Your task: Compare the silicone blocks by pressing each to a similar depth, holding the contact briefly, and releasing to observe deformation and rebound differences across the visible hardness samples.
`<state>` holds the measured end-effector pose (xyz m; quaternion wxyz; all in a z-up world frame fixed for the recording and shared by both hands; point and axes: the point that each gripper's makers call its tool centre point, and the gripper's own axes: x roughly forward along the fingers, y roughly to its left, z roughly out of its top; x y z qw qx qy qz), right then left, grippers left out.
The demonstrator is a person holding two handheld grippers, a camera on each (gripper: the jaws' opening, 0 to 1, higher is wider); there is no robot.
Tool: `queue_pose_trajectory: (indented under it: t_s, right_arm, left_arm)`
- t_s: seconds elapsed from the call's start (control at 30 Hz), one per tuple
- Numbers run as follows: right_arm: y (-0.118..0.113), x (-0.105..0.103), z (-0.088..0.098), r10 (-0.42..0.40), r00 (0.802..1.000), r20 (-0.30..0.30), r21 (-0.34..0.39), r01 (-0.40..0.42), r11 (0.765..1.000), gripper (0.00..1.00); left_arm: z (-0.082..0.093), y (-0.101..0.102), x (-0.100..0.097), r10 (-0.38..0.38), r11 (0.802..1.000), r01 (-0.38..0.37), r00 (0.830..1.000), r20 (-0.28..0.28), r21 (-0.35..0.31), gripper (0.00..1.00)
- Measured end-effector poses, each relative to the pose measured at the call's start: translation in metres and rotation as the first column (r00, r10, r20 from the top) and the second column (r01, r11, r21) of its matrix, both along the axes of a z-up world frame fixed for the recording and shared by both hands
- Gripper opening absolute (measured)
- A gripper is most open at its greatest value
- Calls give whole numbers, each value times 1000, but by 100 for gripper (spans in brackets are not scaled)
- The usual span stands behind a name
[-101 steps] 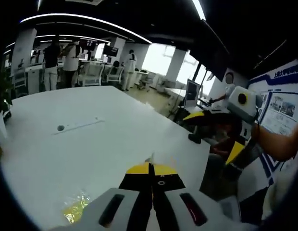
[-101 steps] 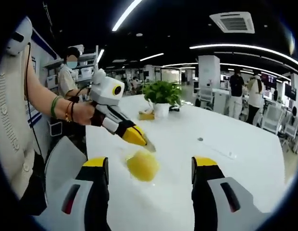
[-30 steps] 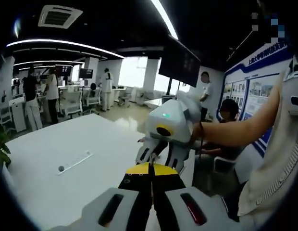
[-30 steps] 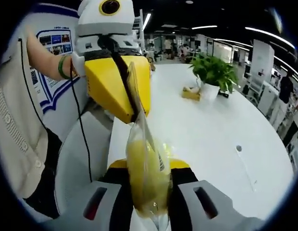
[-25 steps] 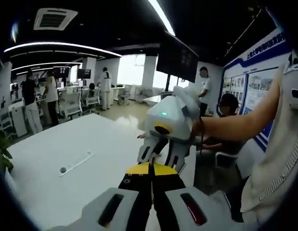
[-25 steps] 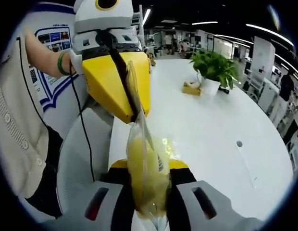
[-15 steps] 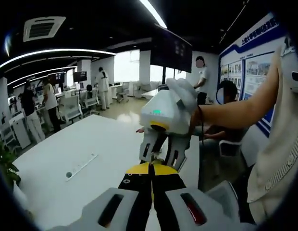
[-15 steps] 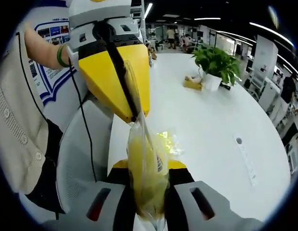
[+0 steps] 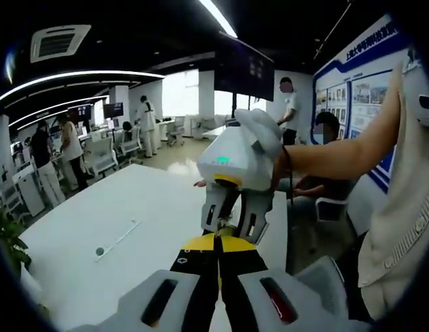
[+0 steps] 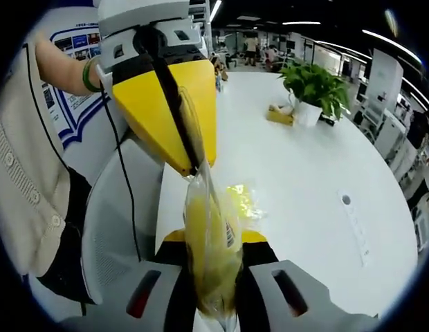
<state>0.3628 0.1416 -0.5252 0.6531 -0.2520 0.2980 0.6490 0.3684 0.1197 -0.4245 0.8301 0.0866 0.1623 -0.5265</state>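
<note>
My right gripper point(image 10: 213, 238) has matt yellow plastic tips on smooth grey plastic, and they squeeze a bag point(image 10: 213, 266) of clear, glossy, crinkled film with a yellow block inside. My left gripper point(image 10: 194, 166), up at 12 o'clock, wears the same hard matt yellow shell, its tips pinched on the film's top edge. The table point(image 10: 304, 180) looks smooth, white and faintly shiny. At 9 o'clock my sleeve point(image 10: 24, 180) is ribbed cream knit cloth.
</note>
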Motion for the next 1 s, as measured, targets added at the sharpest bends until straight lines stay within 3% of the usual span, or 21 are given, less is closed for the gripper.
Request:
queue_pose_trajectory:
  t_s: [1.0]
  right_arm:
    - [0,1,4,14,1000,27,21,-14,1000,14]
  left_arm:
    - [4,-1,-1,11,1000,-11,1000,-2,-24,0]
